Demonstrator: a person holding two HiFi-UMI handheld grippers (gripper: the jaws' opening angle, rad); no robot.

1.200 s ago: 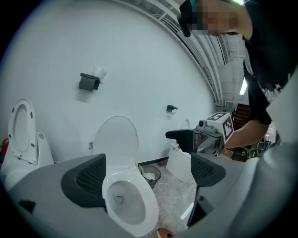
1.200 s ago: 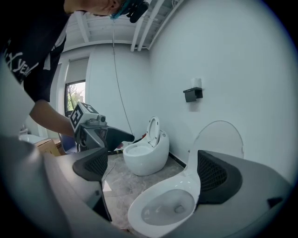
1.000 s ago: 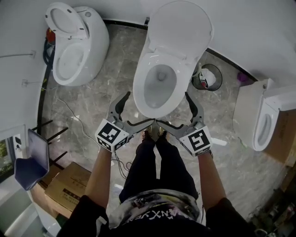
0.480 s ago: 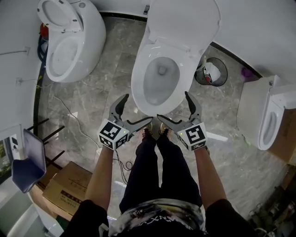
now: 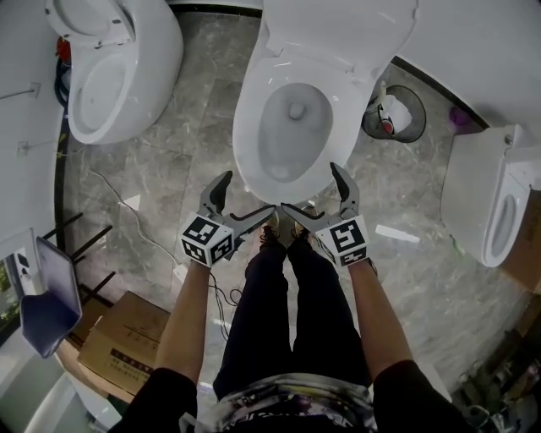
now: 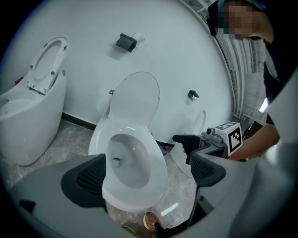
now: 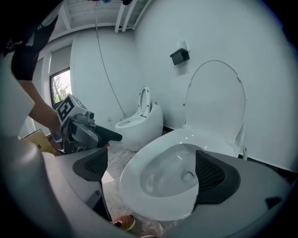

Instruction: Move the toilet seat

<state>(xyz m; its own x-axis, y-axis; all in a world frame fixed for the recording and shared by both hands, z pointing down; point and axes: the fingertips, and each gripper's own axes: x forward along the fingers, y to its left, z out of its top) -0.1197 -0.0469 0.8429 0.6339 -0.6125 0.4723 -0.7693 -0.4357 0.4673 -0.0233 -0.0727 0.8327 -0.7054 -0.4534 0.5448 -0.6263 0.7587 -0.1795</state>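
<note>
the toilet seat [image 5: 246, 144] lies flat on the rim of the centre toilet [image 5: 292, 182], straight ahead of the person; the lid [image 5: 338, 25] stands raised against the wall. whether either gripper touches the bowl cannot be told.

left gripper [image 5: 248, 193]: held at the front left of the bowl, jaws spread wide, nothing clamped. its own view shows the front of the bowl between the two pads.

right gripper [image 5: 309, 188]: held at the front right of the bowl, jaws likewise wide apart, gripping nothing. its own view also frames the bowl front between the pads. the inner jaws of the two grippers nearly meet below the bowl's front edge.

the person's shoes [image 5: 279, 232] stand on the grey marble floor [image 5: 194, 144] just in front of the toilet. a second toilet [image 5: 110, 84] stands to the left, a third [image 5: 490, 203] to the right. a waste bin [image 5: 396, 114] sits beside the centre toilet on its right. a cardboard box [image 5: 118, 338] lies near the person's left.
</note>
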